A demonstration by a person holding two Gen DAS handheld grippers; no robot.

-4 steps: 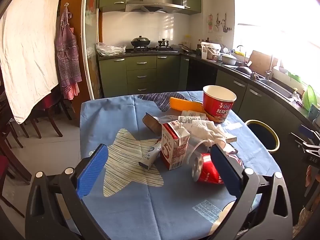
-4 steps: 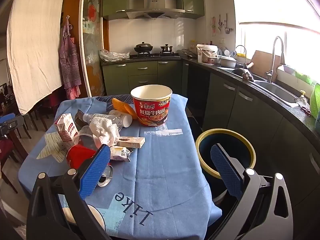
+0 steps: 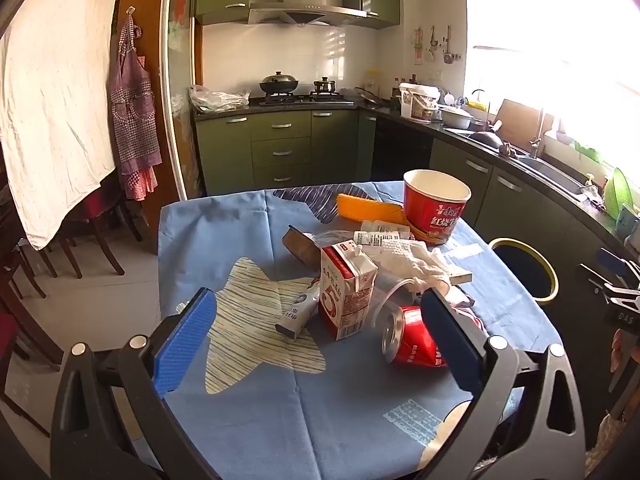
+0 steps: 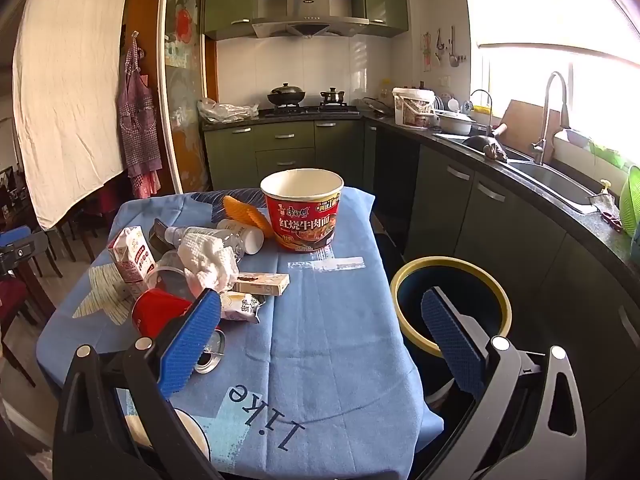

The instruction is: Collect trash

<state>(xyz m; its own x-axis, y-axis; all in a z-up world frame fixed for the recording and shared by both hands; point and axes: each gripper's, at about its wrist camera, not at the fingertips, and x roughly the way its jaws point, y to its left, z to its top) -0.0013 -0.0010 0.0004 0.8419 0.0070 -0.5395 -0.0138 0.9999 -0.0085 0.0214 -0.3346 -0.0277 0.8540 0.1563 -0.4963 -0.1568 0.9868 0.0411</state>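
Nearest the lens, the left gripper (image 3: 320,332) hangs over the near edge of the table, its jaws spread wide with nothing between the blue pads (image 3: 186,344). The right gripper (image 4: 324,344) is likewise wide and empty, its left pad over the table's right part and its right pad over the trash bin (image 4: 404,280).

The table is covered with a blue tablecloth (image 3: 312,408) bearing a pale striped star. Just beyond the left gripper lies a red soda can (image 3: 412,340) on its side, its silver top facing the lens. Left of it a red-and-white milk carton (image 3: 346,288) stands upright, with a small white tube (image 3: 298,312) lying against its base. Behind the can sits a crumpled white cloth (image 3: 412,260) partly over a clear plastic cup (image 4: 168,276). In the right wrist view a flat small box (image 4: 262,283) and a crumpled wrapper (image 4: 240,306) lie just beside the cloth.

Farther back lie a clear plastic bottle (image 4: 216,236) on its side, a dark packet (image 3: 300,244) and an orange ridged piece (image 3: 368,208). At the far right stands a red instant noodle bowl (image 4: 304,210), upright and open.

The dark bin with its yellow rim stands on the floor just beside the table's right edge. Beyond are green kitchen cabinets (image 3: 280,148) and a stove with pots.
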